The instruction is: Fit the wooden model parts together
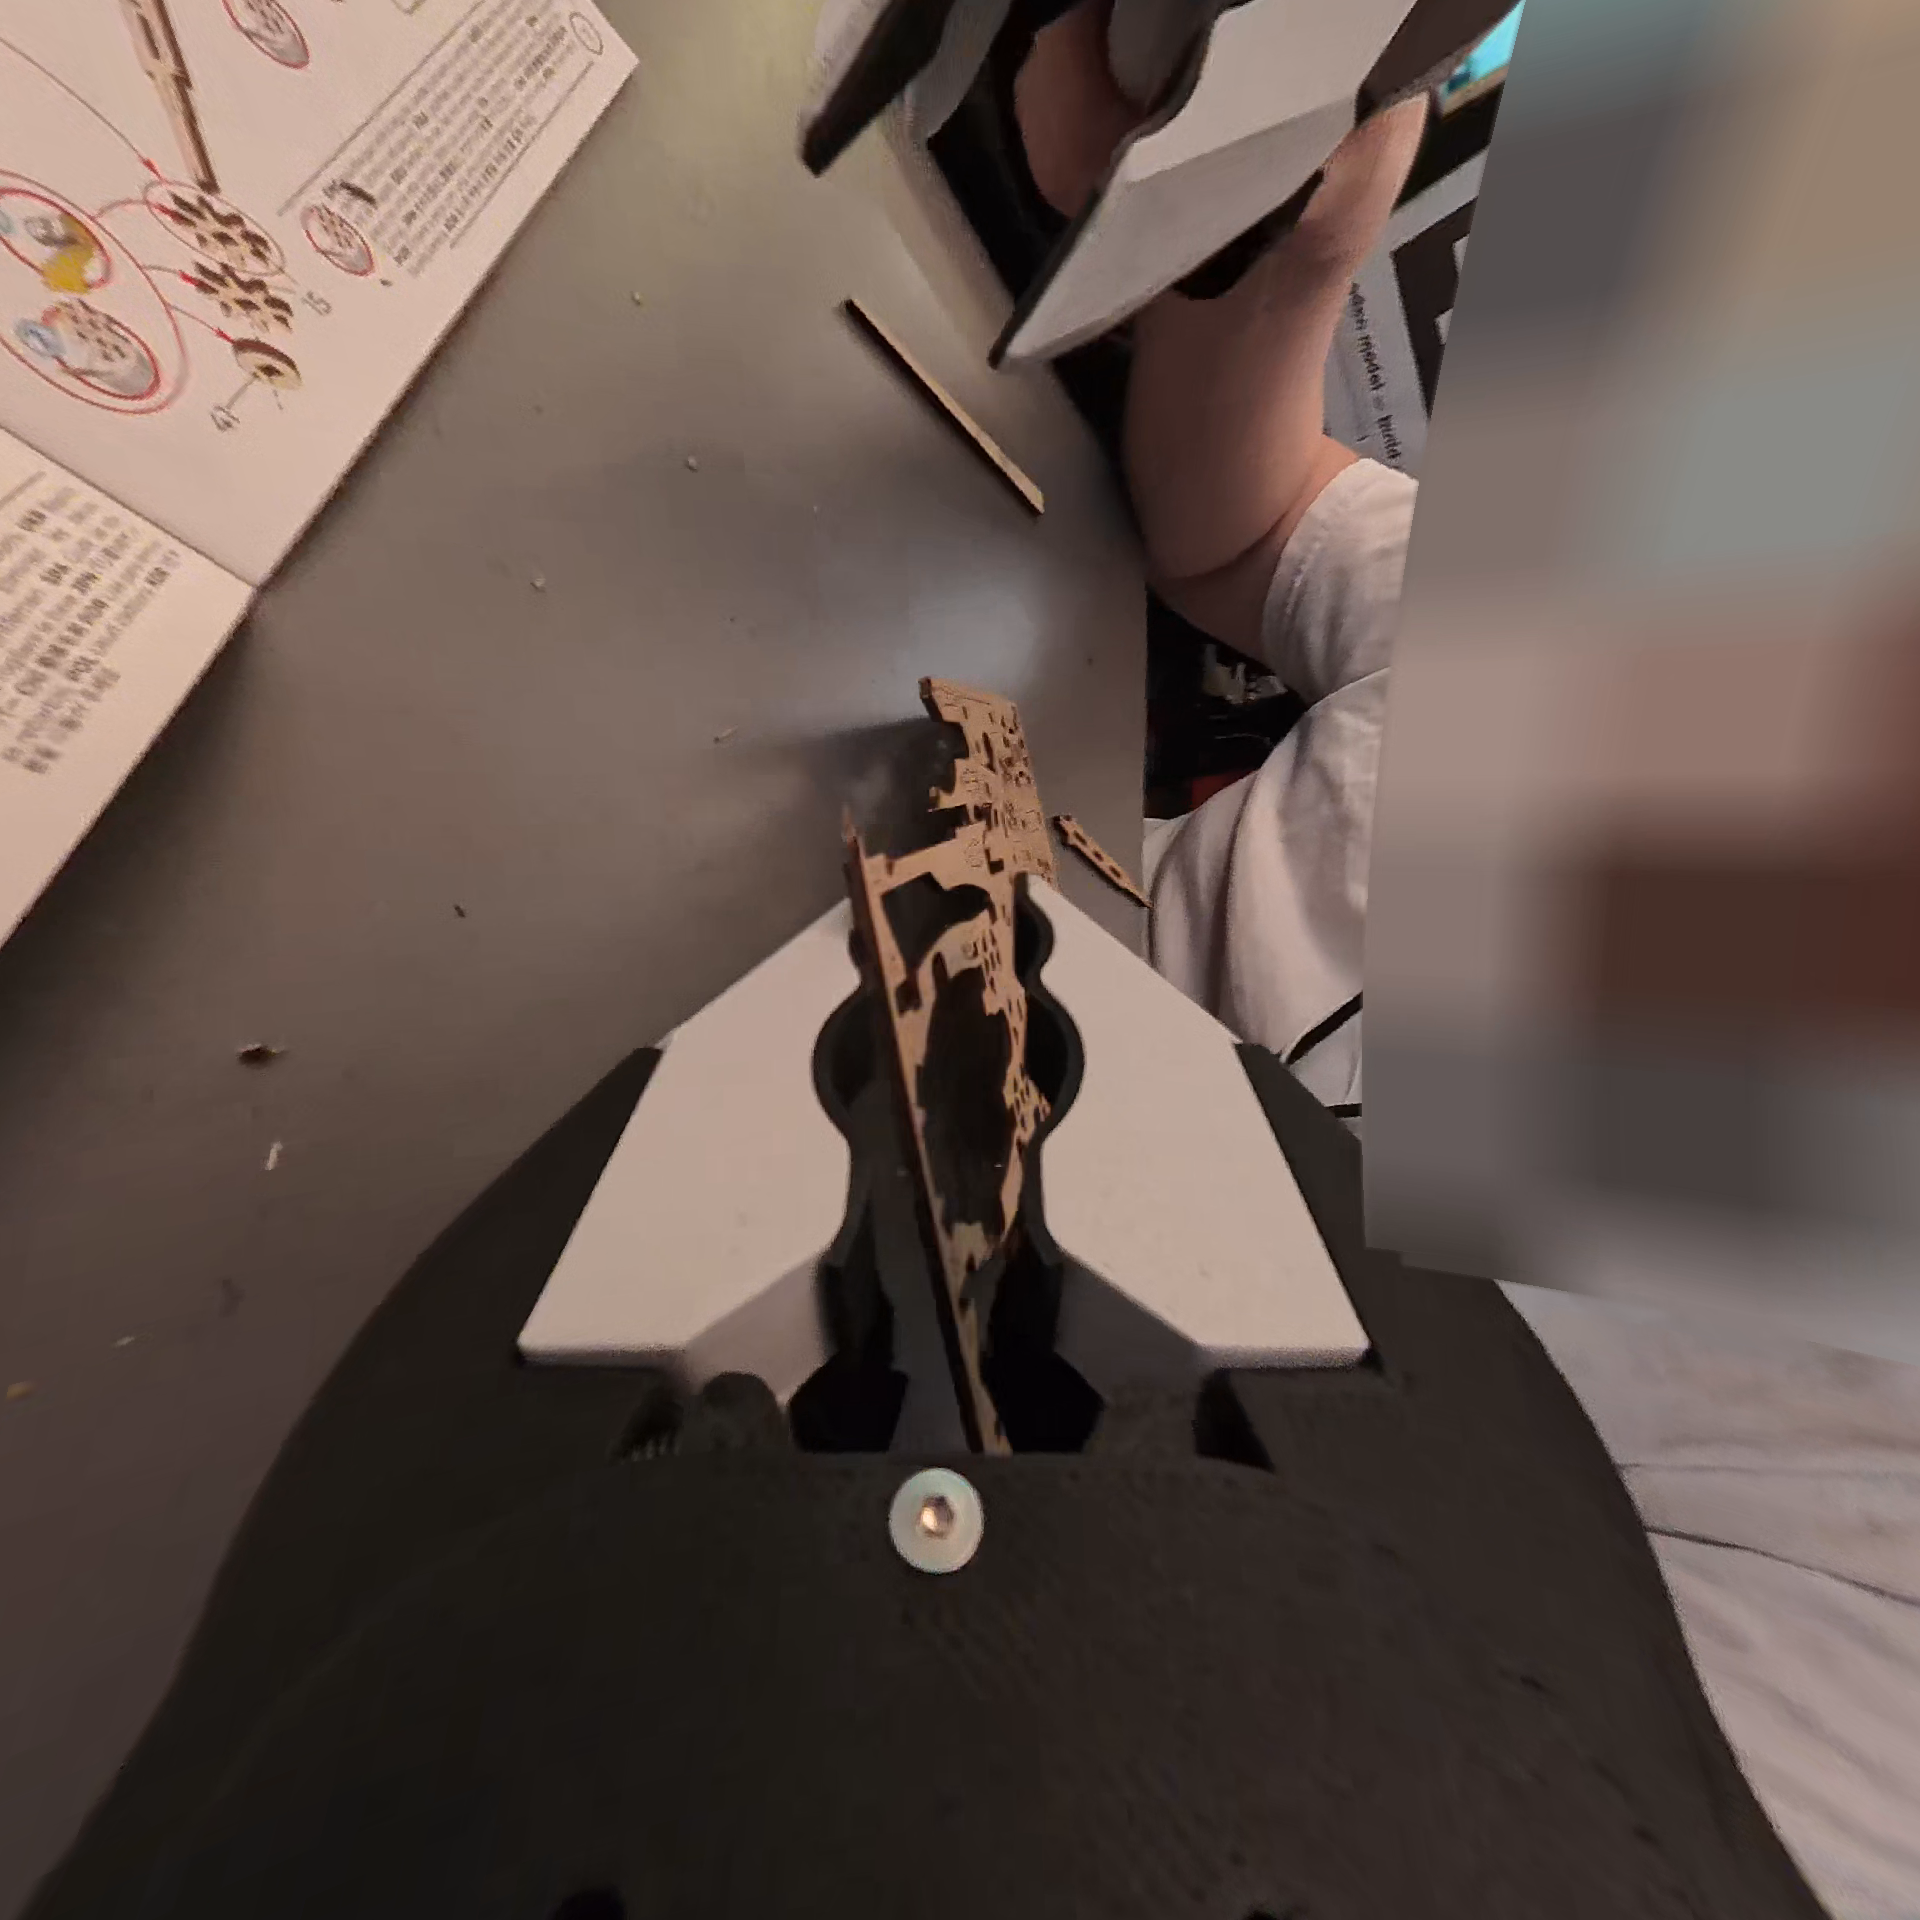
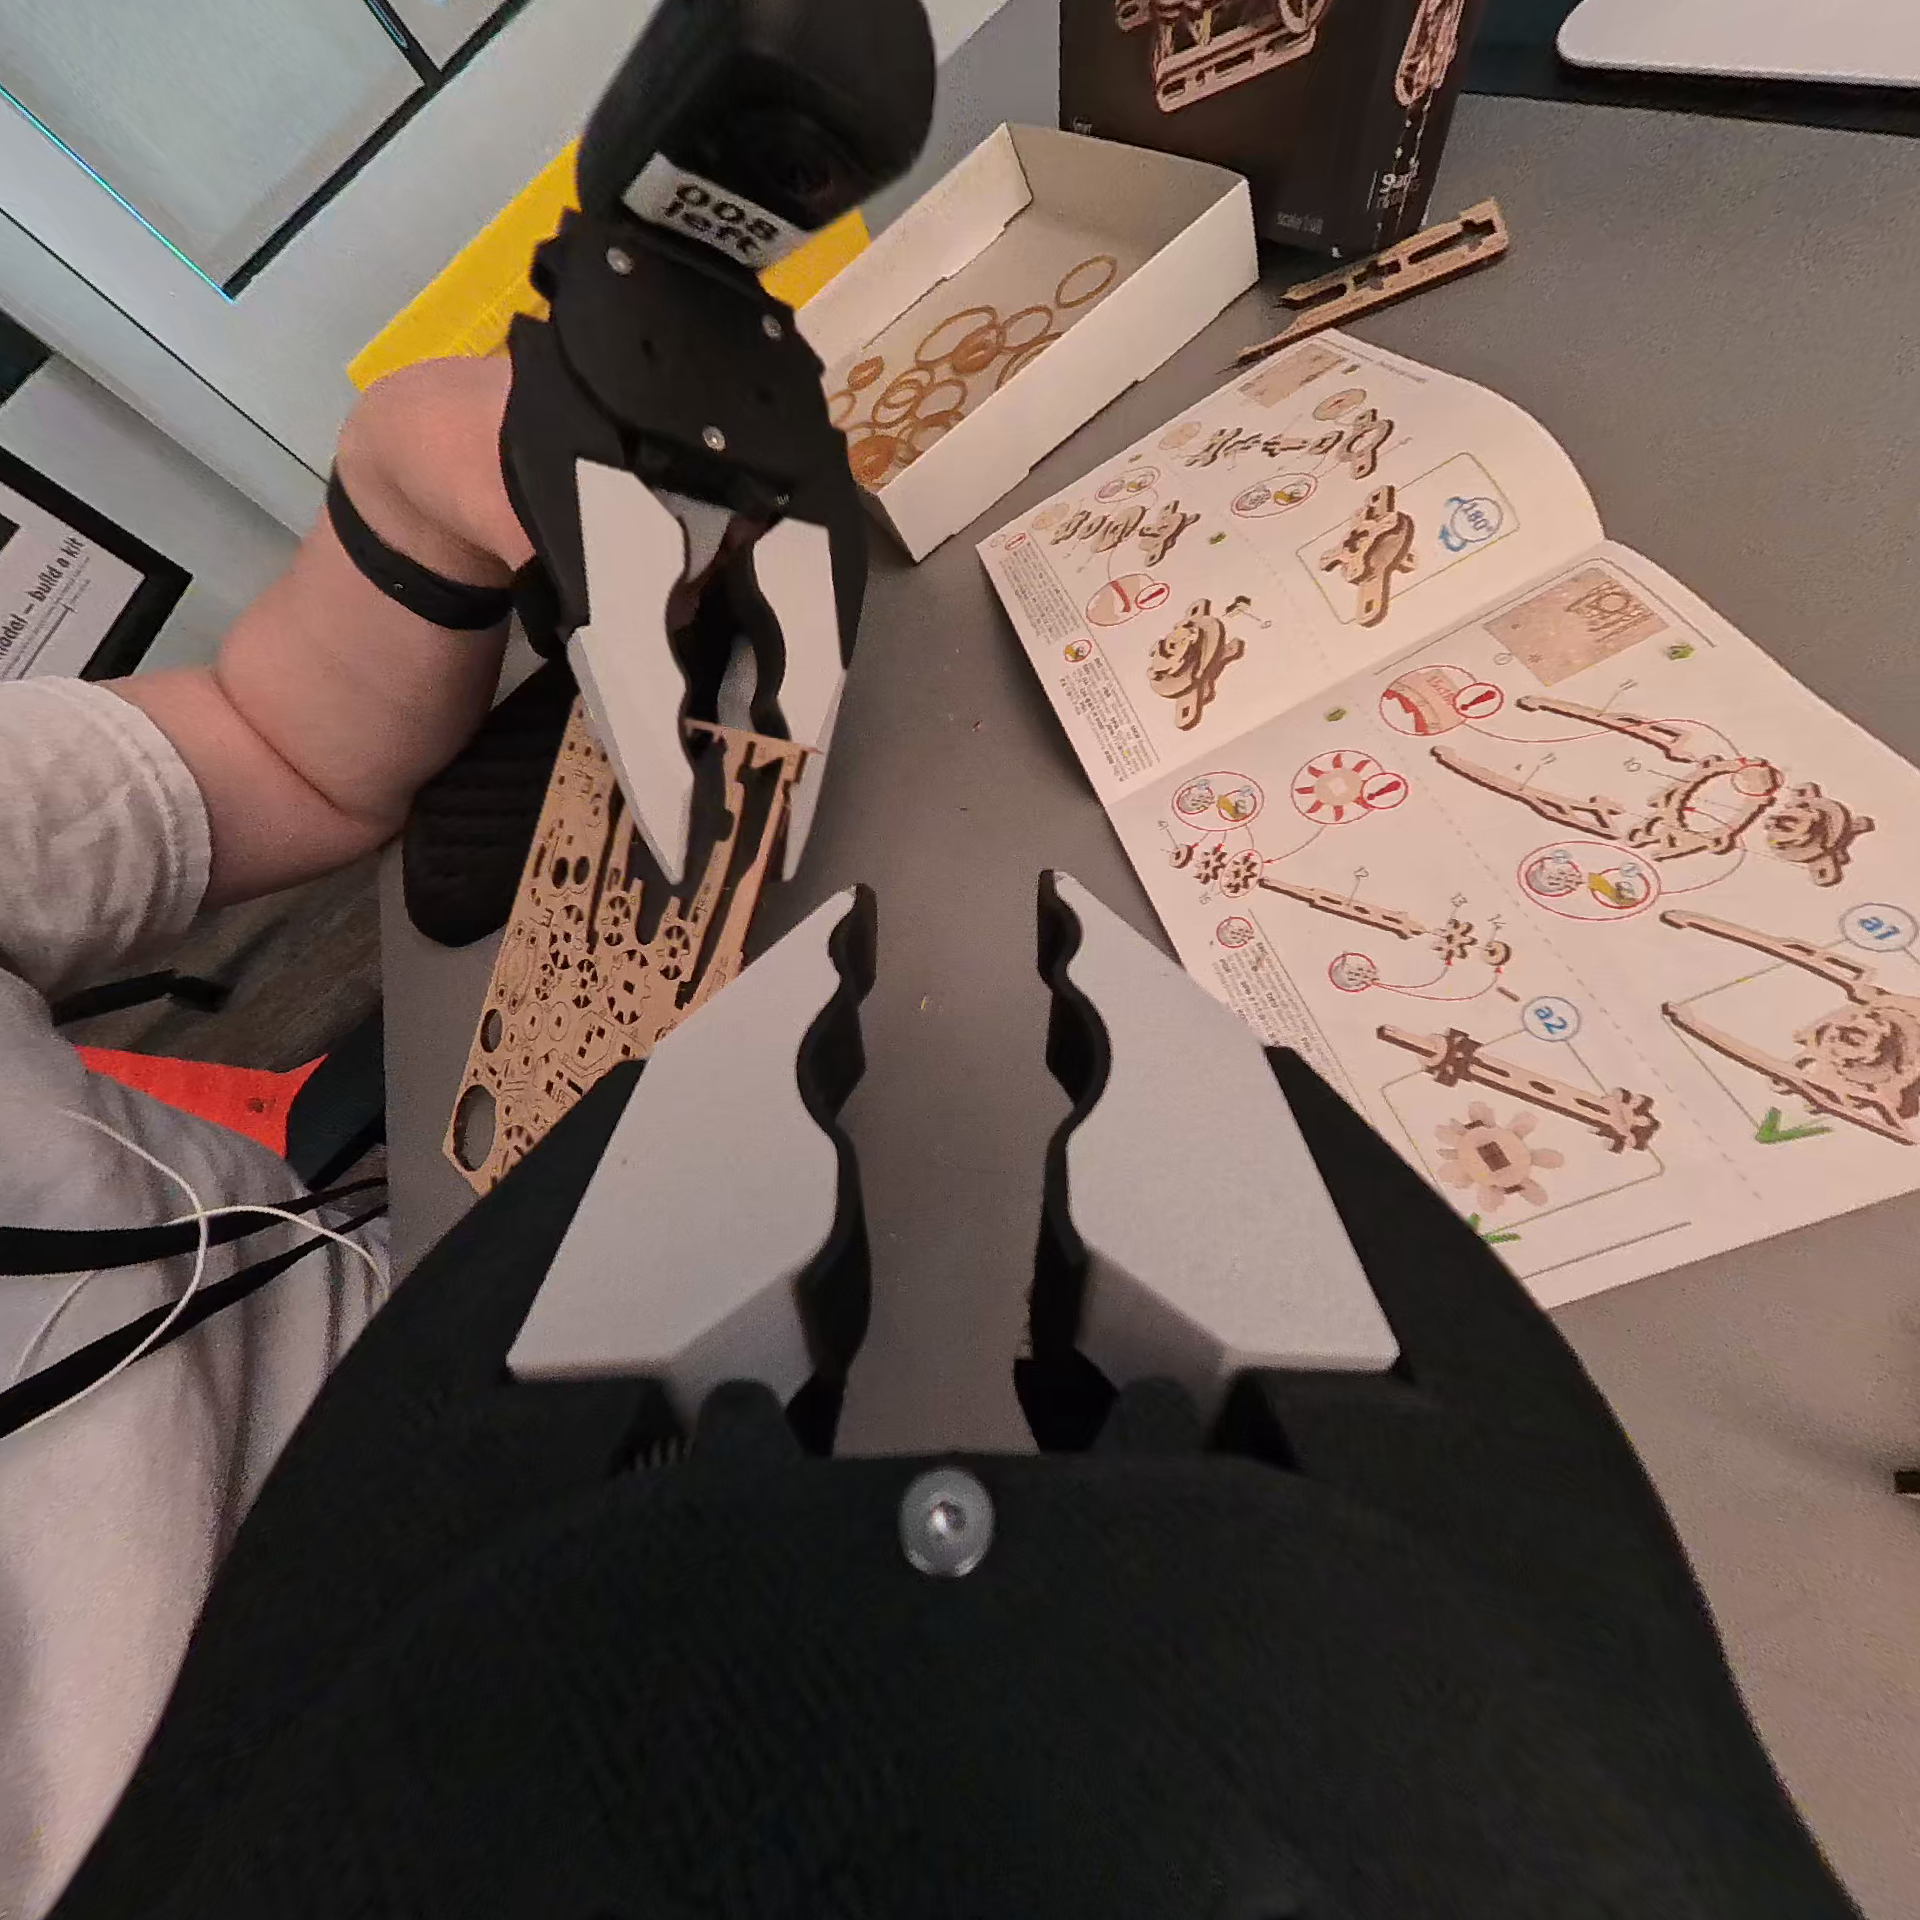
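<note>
My left gripper [image 1: 940, 894] is shut on a thin laser-cut wooden sheet [image 1: 987, 790], which runs edge-on between its fingers and sticks out past the tips. In the right wrist view the same gripper [image 2: 736, 868] holds the sheet [image 2: 582, 966] tilted over the table's near left edge. My right gripper [image 2: 951, 904] is open and empty, just right of the sheet, above the grey table [image 2: 935, 675]. It also shows open at the top of the left wrist view [image 1: 909, 255]. A long slotted wooden part [image 2: 1392, 270] lies at the far right.
An open instruction booklet [image 2: 1455, 790] lies on the right. A white tray of wooden rings [image 2: 1039, 312] and a dark kit box [image 2: 1299, 104] stand behind. A thin wooden strip [image 1: 945, 405] and a small offcut [image 1: 1101, 857] lie on the table. A person's forearm [image 2: 312, 675] is at left. My hands' fingertips stand some 9 centimeters from each other.
</note>
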`<state>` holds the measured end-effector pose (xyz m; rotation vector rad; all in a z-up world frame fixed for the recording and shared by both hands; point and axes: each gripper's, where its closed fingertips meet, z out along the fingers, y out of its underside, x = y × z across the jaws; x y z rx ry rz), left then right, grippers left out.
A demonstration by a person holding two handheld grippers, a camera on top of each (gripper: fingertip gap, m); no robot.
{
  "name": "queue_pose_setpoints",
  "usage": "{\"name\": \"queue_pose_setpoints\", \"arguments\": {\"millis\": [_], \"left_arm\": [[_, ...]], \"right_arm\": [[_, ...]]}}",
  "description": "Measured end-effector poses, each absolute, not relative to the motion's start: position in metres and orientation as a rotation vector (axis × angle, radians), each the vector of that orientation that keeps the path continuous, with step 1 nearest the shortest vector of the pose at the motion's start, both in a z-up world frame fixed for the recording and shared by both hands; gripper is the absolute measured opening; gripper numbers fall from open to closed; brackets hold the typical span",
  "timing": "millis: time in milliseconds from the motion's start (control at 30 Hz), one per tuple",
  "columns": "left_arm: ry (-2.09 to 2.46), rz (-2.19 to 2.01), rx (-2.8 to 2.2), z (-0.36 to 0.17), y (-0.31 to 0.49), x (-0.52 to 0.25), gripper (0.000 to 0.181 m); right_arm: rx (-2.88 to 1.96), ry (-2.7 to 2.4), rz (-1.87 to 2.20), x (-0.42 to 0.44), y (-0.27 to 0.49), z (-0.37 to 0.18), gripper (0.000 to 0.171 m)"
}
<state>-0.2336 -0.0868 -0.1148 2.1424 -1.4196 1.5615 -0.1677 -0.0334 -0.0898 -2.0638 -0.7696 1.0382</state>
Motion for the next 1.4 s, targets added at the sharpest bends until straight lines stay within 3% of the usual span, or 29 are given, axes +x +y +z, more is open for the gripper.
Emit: {"name": "queue_pose_setpoints", "arguments": {"millis": [100, 700, 900, 1133, 1400], "left_arm": [[-1.476, 1.523, 2.217, -0.115, -0.078, -0.235, 0.034], [-2.023, 0.836, 2.543, -0.15, -0.031, -0.257, 0.054], [-2.019, 0.79, 2.657, -0.131, -0.012, -0.271, 0.06], [-1.949, 0.732, 3.12, -0.046, 0.041, -0.336, 0.056], [-1.808, 0.728, 3.156, -0.053, 0.049, -0.348, 0.048]], "right_arm": [[-2.066, -0.766, 1.044, -0.167, -0.032, -0.092, 0.031], [-2.044, -0.759, 0.942, -0.156, -0.014, -0.101, 0.037], [-2.004, -0.785, 0.892, -0.155, -0.012, -0.096, 0.039], [-1.96, -0.8, 0.762, -0.149, -0.004, -0.093, 0.039], [-2.012, -0.796, 0.759, -0.152, -0.002, -0.107, 0.039]]}}
